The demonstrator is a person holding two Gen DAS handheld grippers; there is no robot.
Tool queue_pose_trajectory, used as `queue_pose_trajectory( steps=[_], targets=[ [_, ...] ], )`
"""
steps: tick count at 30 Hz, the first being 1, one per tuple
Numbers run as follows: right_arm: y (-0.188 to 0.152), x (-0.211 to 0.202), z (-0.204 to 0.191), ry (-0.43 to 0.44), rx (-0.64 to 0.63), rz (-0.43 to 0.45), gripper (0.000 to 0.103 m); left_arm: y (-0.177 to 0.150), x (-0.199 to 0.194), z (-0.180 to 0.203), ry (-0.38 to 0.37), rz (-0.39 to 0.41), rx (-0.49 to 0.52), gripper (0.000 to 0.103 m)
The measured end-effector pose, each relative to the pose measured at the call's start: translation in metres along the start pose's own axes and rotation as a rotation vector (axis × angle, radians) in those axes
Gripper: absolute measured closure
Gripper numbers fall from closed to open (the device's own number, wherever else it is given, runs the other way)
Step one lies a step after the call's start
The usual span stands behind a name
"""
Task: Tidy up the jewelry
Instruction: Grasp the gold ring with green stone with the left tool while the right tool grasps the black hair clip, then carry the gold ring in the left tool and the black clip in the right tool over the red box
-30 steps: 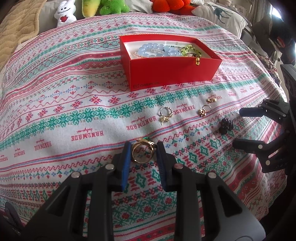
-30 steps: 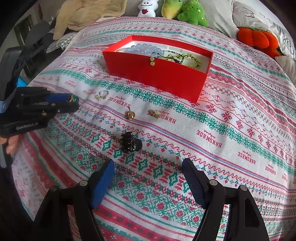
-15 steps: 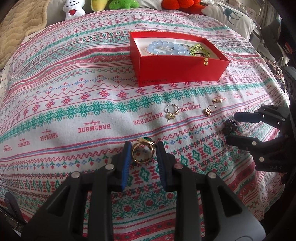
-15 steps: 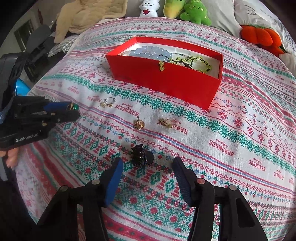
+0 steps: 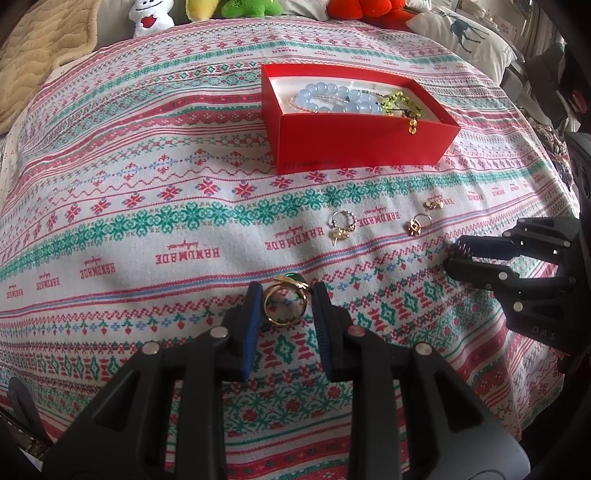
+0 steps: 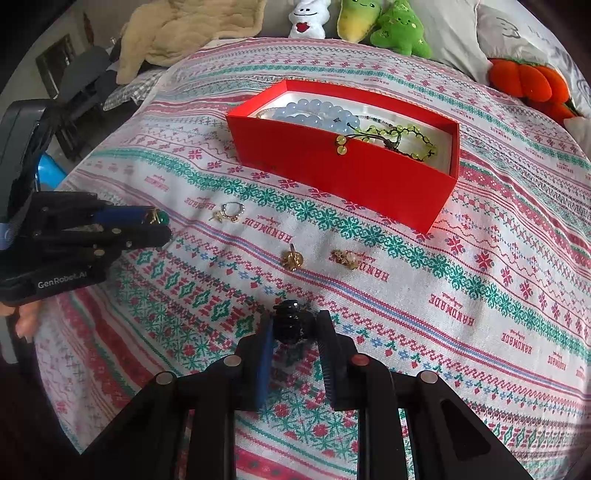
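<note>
Left gripper point(image 5: 284, 308): jaws clamped on a gold ring point(image 5: 285, 303) with a green stone, held just above the patterned cloth point(image 5: 147, 206).
Right gripper point(image 6: 294, 334): jaws had just been closing and gripped a small black hair claw point(image 6: 291, 325), low over the cloth.
Red box point(image 6: 343, 173): open, sitting on the cloth beyond both grippers; inside lay a pale blue bead bracelet point(image 6: 314, 112) and a yellow-green bead bracelet point(image 6: 399, 134), two of its beads hanging over the near wall.
Loose pieces on the cloth: a small beaded hoop with a gold charm point(image 5: 341, 225) in front of the box, and two gold earrings point(image 6: 291, 259) point(image 6: 345, 257) near each other, between the box and the right gripper.
Far edge: plush toys in white point(image 6: 308, 16), green point(image 6: 400, 31) and orange point(image 6: 528, 79), and a beige blanket point(image 6: 184, 31).
Person: fingertips point(image 6: 26, 319) visible under the left gripper's body.
</note>
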State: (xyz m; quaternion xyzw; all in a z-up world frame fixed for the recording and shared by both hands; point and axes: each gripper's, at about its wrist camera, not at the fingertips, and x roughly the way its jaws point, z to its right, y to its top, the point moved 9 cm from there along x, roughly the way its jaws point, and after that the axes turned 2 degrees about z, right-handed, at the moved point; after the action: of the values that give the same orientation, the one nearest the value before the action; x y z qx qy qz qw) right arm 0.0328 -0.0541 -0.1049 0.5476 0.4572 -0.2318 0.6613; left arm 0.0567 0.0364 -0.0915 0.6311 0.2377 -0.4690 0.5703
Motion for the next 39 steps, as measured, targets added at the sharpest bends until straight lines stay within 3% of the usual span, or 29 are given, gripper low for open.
queue_pose_trajectory(
  steps=[14, 39],
  targets=[
    [0.013, -0.016, 0.013, -0.007, 0.041, 0.038, 0.080, 0.018, -0.012, 0.004, -0.011, 0.043, -0.010, 0.074],
    [0.065, -0.042, 0.054, -0.006, 0.176, 0.143, 0.080, 0.082, -0.028, 0.026, -0.043, 0.164, -0.039, 0.074]
  ],
)
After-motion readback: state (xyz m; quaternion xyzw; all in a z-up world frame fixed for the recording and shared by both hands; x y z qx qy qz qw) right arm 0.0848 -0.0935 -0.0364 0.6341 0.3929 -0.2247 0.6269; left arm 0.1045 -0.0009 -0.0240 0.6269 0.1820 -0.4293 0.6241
